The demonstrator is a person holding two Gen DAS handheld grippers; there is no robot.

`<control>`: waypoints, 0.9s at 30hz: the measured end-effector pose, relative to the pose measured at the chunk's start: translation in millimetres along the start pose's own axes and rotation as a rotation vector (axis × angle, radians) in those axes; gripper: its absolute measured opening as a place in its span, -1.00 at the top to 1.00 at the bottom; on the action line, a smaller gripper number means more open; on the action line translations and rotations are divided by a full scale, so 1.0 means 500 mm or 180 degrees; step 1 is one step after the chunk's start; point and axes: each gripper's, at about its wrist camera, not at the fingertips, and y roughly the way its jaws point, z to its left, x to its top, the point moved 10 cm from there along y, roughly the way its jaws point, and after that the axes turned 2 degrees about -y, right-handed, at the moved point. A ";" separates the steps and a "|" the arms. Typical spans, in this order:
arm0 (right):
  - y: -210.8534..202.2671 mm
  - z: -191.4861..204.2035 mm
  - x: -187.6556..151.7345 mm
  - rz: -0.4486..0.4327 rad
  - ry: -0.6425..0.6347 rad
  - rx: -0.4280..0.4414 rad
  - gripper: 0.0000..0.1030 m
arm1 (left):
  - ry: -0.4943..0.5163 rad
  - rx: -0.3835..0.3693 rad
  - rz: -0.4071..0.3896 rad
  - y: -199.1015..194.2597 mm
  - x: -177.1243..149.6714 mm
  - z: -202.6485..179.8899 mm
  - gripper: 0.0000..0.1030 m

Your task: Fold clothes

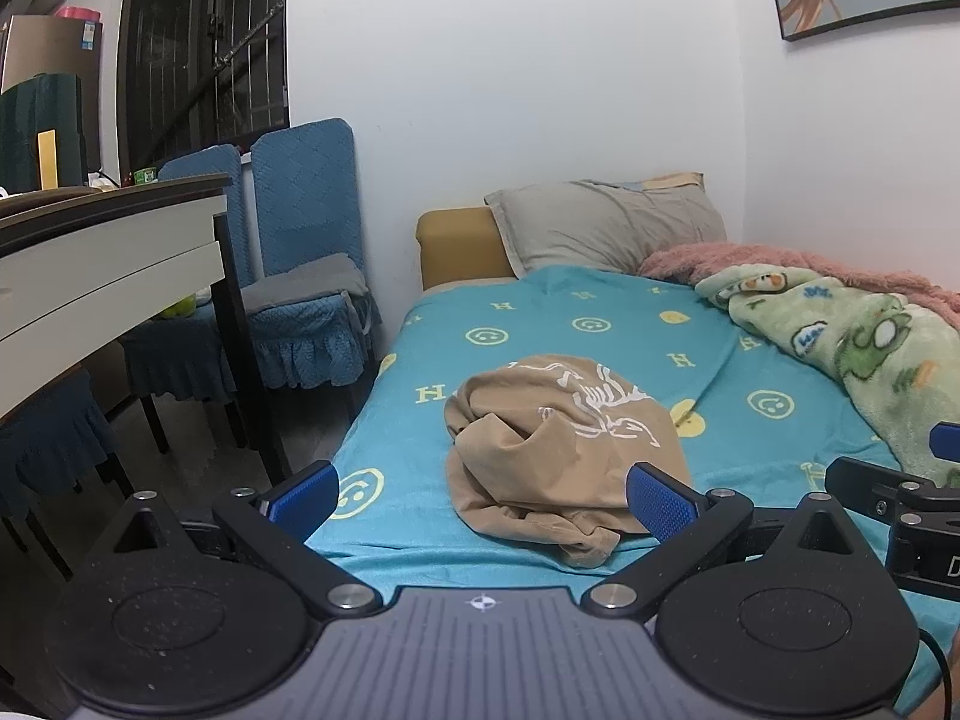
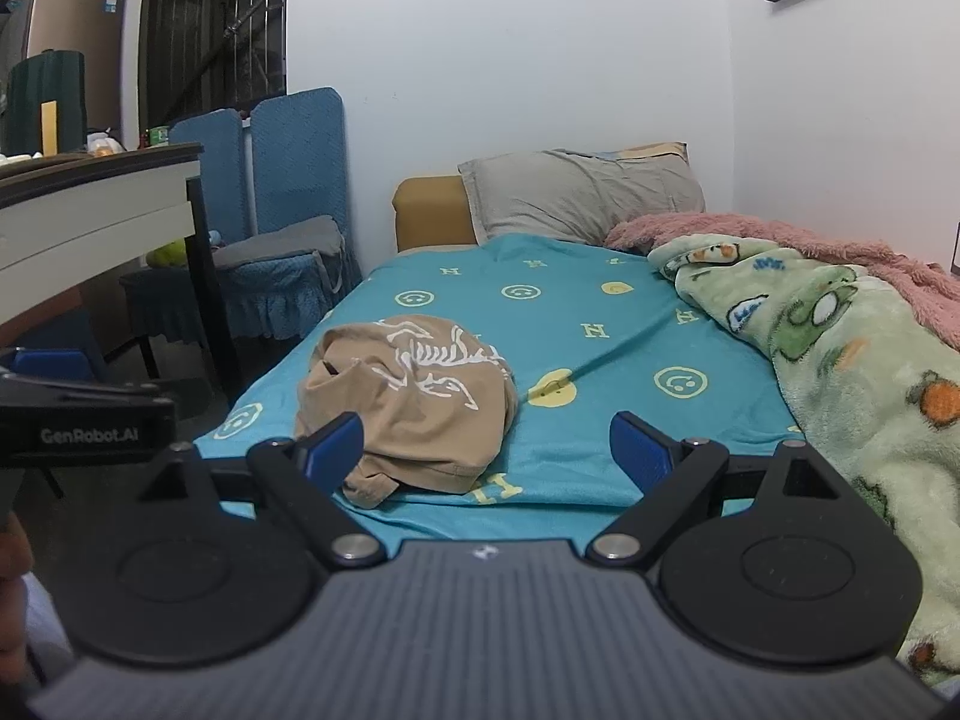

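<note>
A tan T-shirt with a white skeleton print lies crumpled in a heap on the teal bed sheet. My left gripper hovers open just short of the heap's near edge, nothing between its blue pads. In the right wrist view the same shirt sits ahead and to the left, and my right gripper is open and empty, its left pad close to the shirt's near hem. The right gripper's tip shows at the left view's right edge. The left gripper's body shows at the right view's left edge.
A green cartoon blanket and a pink fleece cover the bed's right side. A grey pillow lies at the head against the wall. Left of the bed stand blue-covered chairs and a table. Dark floor runs between them.
</note>
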 end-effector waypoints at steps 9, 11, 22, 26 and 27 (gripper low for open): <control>0.005 -0.004 -0.005 0.0037 0.0058 -0.0017 -0.76 | 0.0007 -0.0041 -0.0019 -0.012 0.003 0.010 -0.99; 0.003 -0.010 -0.005 0.0048 0.0062 -0.0030 -0.76 | 0.0005 -0.0051 -0.0030 -0.021 0.000 0.012 -0.99; 0.004 -0.012 -0.006 0.0085 0.0076 -0.0030 -0.76 | 0.0066 -0.0051 -0.0049 -0.019 0.002 0.010 -0.99; 0.007 -0.012 -0.008 0.0102 0.0072 -0.0017 -0.76 | 0.0096 -0.0025 -0.0037 -0.014 -0.004 0.004 -0.99; 0.007 -0.012 -0.008 0.0105 0.0073 -0.0019 -0.76 | 0.0096 -0.0027 -0.0025 -0.013 -0.006 0.004 -0.99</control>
